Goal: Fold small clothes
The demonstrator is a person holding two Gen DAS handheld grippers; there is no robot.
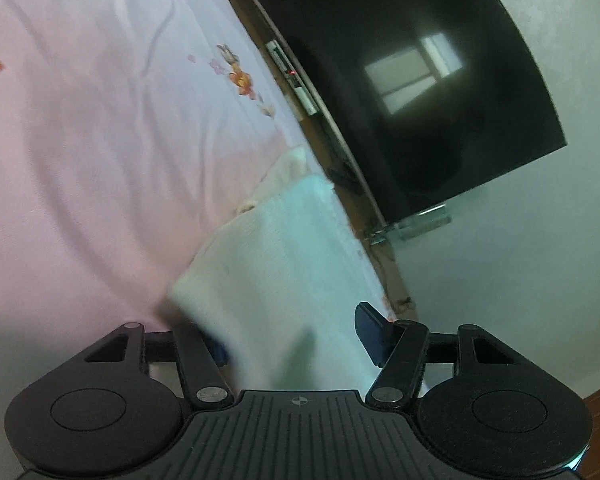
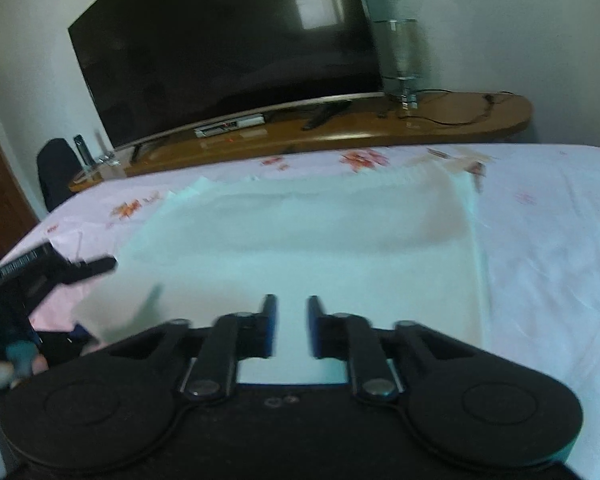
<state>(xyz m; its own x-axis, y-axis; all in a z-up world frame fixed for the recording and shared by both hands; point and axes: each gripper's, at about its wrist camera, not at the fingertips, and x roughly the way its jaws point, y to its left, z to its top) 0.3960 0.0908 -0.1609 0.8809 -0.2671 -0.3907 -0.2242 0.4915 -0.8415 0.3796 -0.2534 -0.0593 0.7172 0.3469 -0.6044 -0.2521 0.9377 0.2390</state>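
No text, label, brand or number can be read in either view. The set-top box (image 2: 229, 124) under the television (image 2: 224, 44) shows a small red display, too blurred to read. The left gripper's (image 2: 52, 268) body carries a pale strip of marks, also illegible.

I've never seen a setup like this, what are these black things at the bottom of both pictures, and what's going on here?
There is no robot here. A person holds a tool with two-finger tongs in each hand, and a wide-angle camera on each tool looks along its fingers. One picture comes from the left tongs, the other from the right tongs. On a pink flowered bed sheet lies a pale mint cloth, being folded. The cloth runs between the left tongs' wide-apart fingers, not visibly pinched. The right tongs stand nearly closed over it; whether they grip is unclear. Behind is a dark television.
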